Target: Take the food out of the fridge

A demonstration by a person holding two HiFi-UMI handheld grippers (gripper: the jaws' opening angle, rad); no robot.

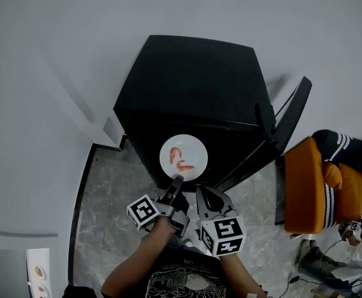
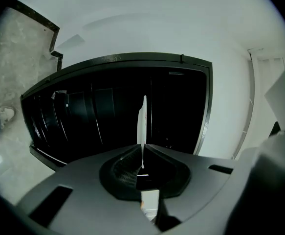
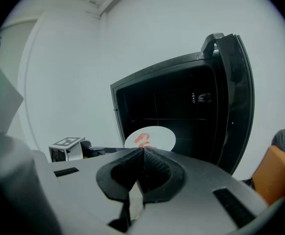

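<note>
The left hand-held gripper (image 1: pixel 177 180) pinches the near rim of the white plate (image 1: pixel 194 148), keeping it level in front of the open fridge (image 1: pixel 193 85) so the red food (image 1: pixel 179 160), perhaps shrimp, stays put. The right hand-held gripper (image 1: pixel 204 194) rides alongside, closed on nothing.

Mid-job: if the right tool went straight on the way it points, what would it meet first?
Most likely the white plate carrying the food, held by the left tool just ahead of the right tool. Depth is unclear; if it slips past the plate, the open fridge behind comes next.
</note>
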